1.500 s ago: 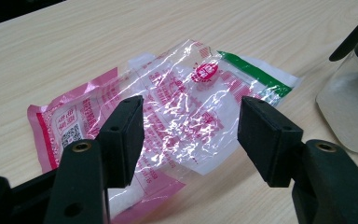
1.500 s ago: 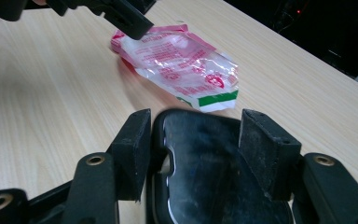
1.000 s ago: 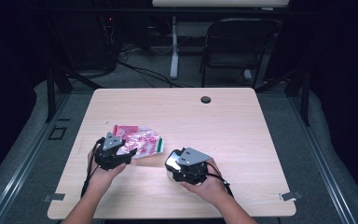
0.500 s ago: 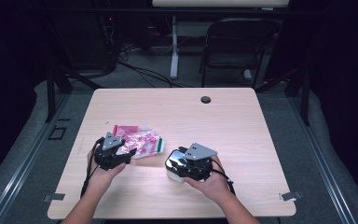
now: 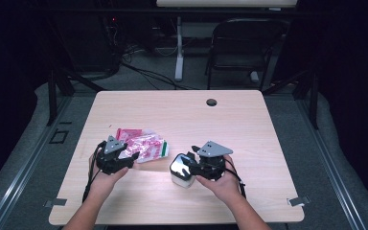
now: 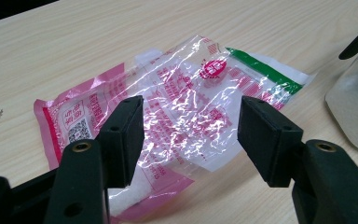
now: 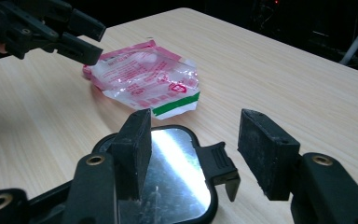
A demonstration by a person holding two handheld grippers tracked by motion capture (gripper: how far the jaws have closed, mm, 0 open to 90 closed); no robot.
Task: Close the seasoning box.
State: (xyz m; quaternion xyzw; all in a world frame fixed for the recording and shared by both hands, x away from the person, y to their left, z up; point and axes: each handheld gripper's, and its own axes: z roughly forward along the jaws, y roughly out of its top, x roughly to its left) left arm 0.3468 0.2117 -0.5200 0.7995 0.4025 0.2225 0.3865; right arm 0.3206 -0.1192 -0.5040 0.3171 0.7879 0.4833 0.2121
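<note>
**High view: both grippers parked at the near edge, jaws apart**

High view first: the wooden table (image 5: pixel 249 124) is seen from above, with two hands reaching in from the bottom edge. The left gripper (image 5: pixel 133 155) is held beside a crinkled pink and clear plastic bag (image 5: pixel 143 143), which is laid flat on the left half of the tabletop, its green strip turned toward the middle. The right gripper (image 5: pixel 188 160) is held over a small container (image 5: pixel 181 170) with a shiny black-rimmed lid, set just to the right of the bag.

Over to the left gripper view: the jaws are seen spread wide, nothing between them, and the bag is framed in the gap on the wood beyond. White granules can be made out inside its near corner. The container's pale wall is caught at the right edge.

Right gripper view now: wide jaws again, nothing gripped, the mirrored lid (image 7: pixel 168 182) lying just below and between them. Whether a pad is touching the lid cannot be told. The left gripper is spotted at top left, near the bag.
</note>
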